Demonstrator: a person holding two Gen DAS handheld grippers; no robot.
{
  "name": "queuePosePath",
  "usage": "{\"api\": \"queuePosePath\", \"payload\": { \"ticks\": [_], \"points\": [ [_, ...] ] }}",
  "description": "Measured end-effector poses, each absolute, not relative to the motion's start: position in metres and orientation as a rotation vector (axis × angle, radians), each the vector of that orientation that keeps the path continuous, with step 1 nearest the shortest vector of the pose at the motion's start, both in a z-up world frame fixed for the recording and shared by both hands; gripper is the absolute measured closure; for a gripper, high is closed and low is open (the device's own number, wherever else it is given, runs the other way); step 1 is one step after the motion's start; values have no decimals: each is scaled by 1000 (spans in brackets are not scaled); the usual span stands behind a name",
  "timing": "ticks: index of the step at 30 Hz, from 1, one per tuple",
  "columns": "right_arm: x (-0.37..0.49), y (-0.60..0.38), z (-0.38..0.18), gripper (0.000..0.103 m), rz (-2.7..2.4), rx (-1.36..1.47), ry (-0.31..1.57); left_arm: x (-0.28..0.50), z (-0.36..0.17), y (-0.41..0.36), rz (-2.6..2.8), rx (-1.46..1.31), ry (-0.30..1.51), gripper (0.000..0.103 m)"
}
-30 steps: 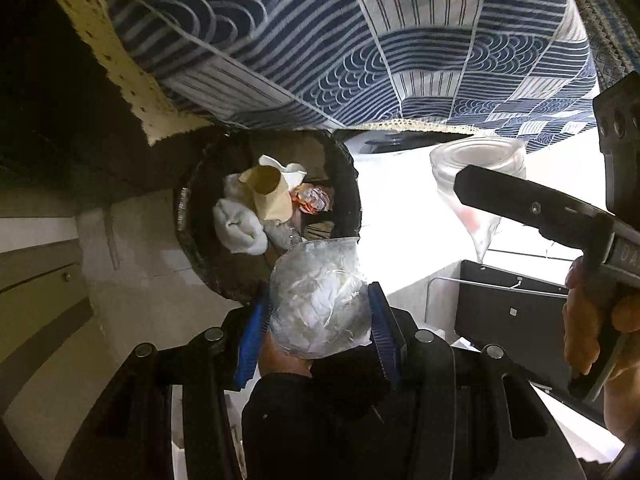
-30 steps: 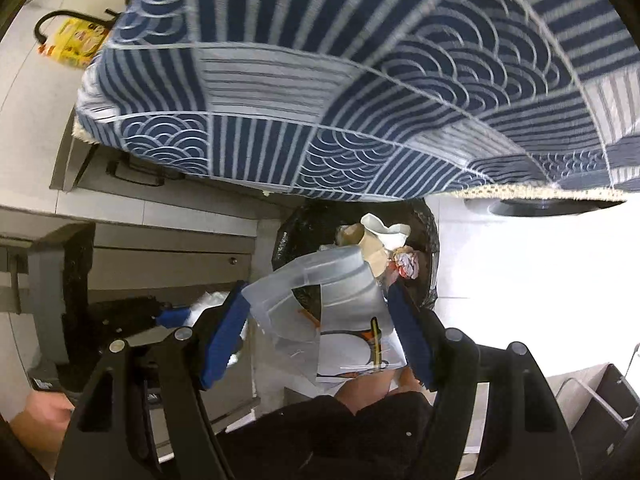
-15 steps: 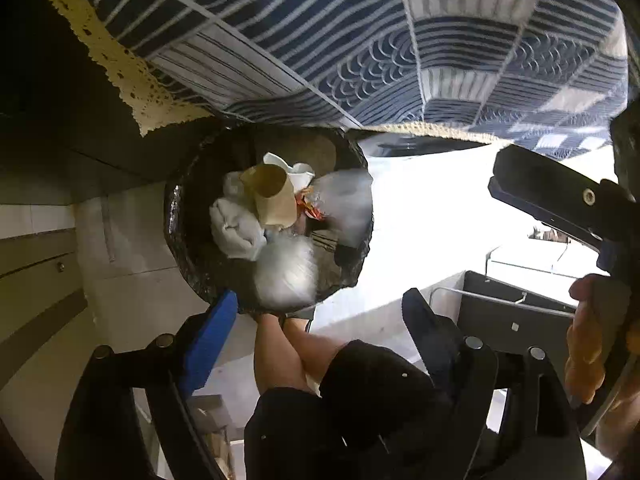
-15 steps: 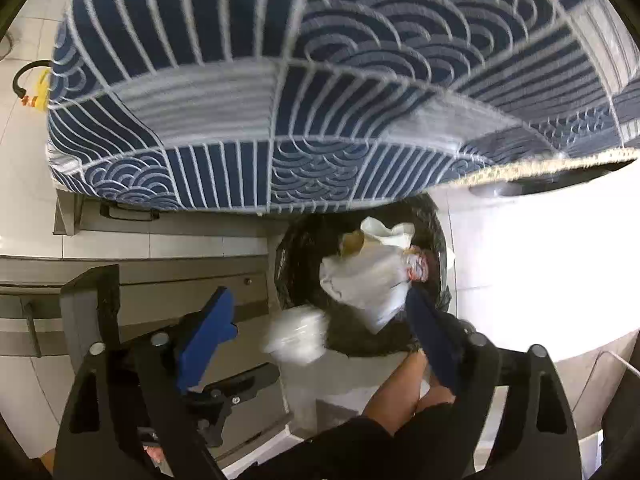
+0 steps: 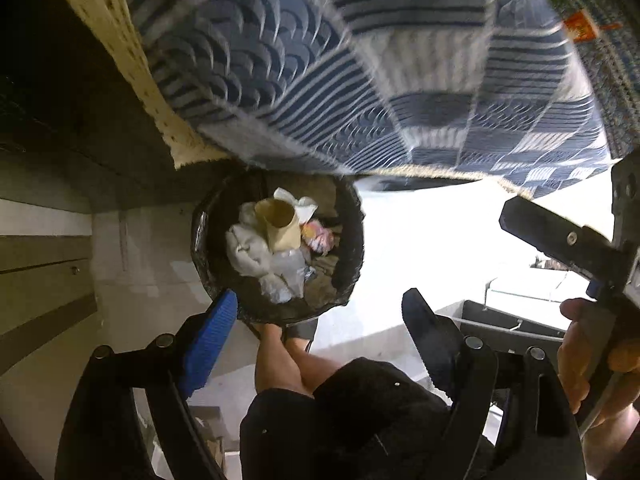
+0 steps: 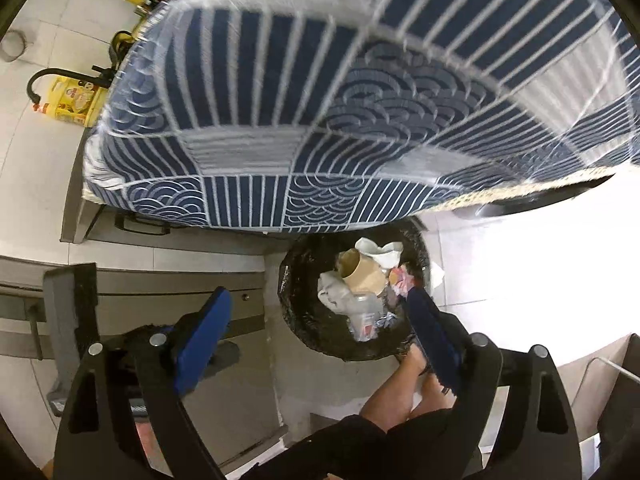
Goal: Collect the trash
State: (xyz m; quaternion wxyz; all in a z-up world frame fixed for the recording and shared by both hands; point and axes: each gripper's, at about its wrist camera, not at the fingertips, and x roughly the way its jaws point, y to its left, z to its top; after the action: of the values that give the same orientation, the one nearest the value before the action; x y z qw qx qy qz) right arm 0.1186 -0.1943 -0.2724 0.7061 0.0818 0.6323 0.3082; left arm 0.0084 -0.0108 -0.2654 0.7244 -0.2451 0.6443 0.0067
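Spreading across the top of both wrist views, the worktop under its blue wave-patterned cloth (image 5: 360,80) (image 6: 360,88) overhangs the far rim of the round bin with the black liner (image 5: 356,240) (image 6: 292,300). The bin stands on the pale floor, just in front of the person's bare legs (image 5: 280,360). The collected trash is inside that bin, below and ahead of both tools. The left tongs (image 5: 318,300) point steeply down over its near rim, and the right tongs (image 6: 320,296) hang beside them, with the bin under their right-hand pad. In the left view the right tongs, held in the person's right hand (image 5: 580,352), sit off to the right of the bin over bright floor, so the left tongs look the more squarely above it. Both pairs have just been opening; their blue pads now stand wide apart with nothing between them and nothing in their hold. In the bin lie crumpled white tissue (image 5: 244,248), a brown paper cup (image 5: 280,224) (image 6: 364,274) on its side with its mouth towards the far left, clear crushed plastic (image 5: 288,272) (image 6: 364,312) nearest the tongs, and a small coloured wrapper (image 5: 318,236). With this load dropped, the next reach likely goes up and forward onto the worktop. Whether the small green and orange blurs at its far right edge are more trash I cannot tell.
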Motion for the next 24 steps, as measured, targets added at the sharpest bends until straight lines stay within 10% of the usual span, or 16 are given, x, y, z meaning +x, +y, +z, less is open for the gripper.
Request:
{"api": "queuePosePath", "payload": {
  "ticks": [24],
  "points": [
    [66,-296,-70,5,690,85,936,-41,-58,-59,109,-423,1024,16]
  ]
}}
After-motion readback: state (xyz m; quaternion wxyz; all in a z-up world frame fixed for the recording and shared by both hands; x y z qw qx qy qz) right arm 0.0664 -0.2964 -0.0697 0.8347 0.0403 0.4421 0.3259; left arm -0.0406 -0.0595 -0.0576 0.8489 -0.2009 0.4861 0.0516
